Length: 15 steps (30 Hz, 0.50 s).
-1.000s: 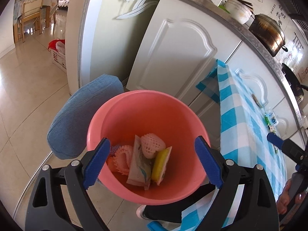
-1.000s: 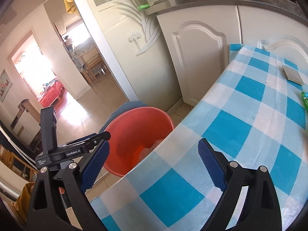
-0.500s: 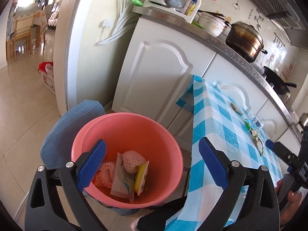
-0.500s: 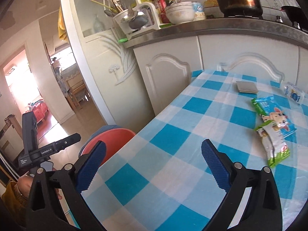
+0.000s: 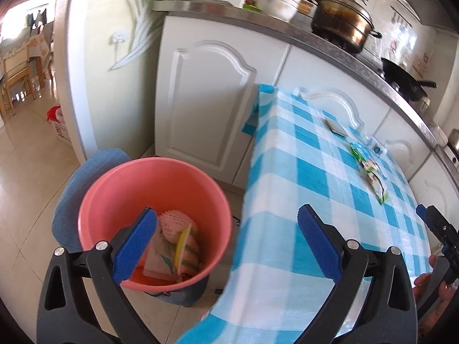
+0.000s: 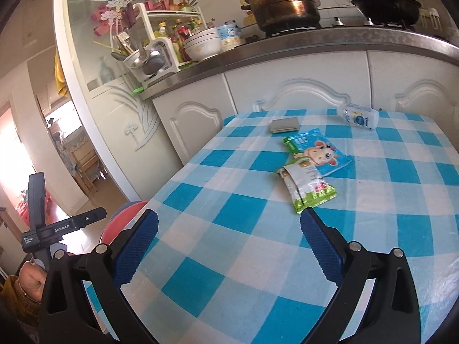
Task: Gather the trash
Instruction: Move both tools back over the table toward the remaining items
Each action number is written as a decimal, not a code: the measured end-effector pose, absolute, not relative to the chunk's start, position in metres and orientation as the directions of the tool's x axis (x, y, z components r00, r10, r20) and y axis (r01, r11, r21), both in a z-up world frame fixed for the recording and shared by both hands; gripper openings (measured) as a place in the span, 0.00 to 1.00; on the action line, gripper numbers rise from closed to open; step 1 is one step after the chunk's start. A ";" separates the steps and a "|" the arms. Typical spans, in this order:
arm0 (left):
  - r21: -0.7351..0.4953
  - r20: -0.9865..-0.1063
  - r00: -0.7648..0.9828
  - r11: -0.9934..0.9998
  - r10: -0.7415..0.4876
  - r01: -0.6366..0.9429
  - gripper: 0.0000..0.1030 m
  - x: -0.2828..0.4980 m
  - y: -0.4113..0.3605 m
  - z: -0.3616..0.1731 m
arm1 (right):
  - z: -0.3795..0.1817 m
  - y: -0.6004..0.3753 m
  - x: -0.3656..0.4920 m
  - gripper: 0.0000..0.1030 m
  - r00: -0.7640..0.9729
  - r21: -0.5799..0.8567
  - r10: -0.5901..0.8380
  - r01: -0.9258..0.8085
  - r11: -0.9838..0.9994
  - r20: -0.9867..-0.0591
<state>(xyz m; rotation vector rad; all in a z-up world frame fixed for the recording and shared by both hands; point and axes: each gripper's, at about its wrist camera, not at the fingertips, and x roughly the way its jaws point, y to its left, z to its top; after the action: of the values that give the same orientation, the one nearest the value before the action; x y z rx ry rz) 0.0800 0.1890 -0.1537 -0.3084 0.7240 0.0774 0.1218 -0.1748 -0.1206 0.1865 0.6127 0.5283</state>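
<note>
table [image 6: 258,258]: blue-check cloth, wrappers [image 6: 309,172] | bucket [image 5: 149,183] beside, seemingly floor-level | left gripper [image 5: 226,246], right gripper [image 6: 229,243]: agape, empty

2 wrappers [image 6: 311,172] on table [image 6: 218,261]; bucket [image 5: 155,177] left, below.

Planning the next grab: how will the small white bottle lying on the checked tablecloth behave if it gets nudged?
The small white bottle lies on its side, so it will probably roll. It looks like light plastic, likely to skid away. The right tongs should close across its body.
</note>
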 end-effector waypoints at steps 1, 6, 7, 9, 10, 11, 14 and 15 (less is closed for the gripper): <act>-0.251 -0.664 0.746 0.955 -0.050 -0.159 0.96 0.082 0.181 -0.152 | -0.122 -0.183 0.121 0.95 0.694 0.341 0.526 -0.402 0.850 -0.492; -0.245 -0.684 0.722 0.965 -0.104 -0.093 0.96 0.094 0.144 -0.146 | -0.134 -0.219 0.114 0.95 0.691 0.466 0.569 -0.363 0.807 -0.447; -0.242 -0.687 0.717 0.967 -0.115 -0.077 0.96 0.096 0.134 -0.144 | -0.135 -0.224 0.113 0.95 0.690 0.479 0.573 -0.359 0.801 -0.442; -0.246 -0.690 0.708 0.969 -0.148 -0.036 0.96 0.101 0.116 -0.140 | -0.138 -0.235 0.111 0.95 0.693 0.502 0.581 -0.352 0.790 -0.428; -0.248 -0.691 0.703 0.969 -0.168 -0.013 0.96 0.104 0.105 -0.137 | -0.139 -0.241 0.110 0.95 0.691 0.522 0.590 -0.349 0.778 -0.417; -0.249 -0.691 0.700 0.968 -0.182 0.007 0.96 0.107 0.095 -0.134 | -0.141 -0.247 0.110 0.95 0.689 0.541 0.600 -0.347 0.766 -0.407; -0.259 -0.692 0.688 0.965 -0.218 0.045 0.96 0.124 0.070 -0.124 | -0.145 -0.263 0.107 0.95 0.688 0.571 0.612 -0.340 0.747 -0.391; -0.263 -0.689 0.688 0.963 -0.227 0.054 0.96 0.131 0.063 -0.121 | -0.146 -0.268 0.106 0.95 0.686 0.586 0.619 -0.338 0.736 -0.381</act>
<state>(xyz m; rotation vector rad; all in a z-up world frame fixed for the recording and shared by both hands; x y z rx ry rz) 0.1314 0.0627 -0.1207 -0.2302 0.7984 -0.1586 0.1063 -0.2685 -0.1463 0.5047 0.6020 0.5621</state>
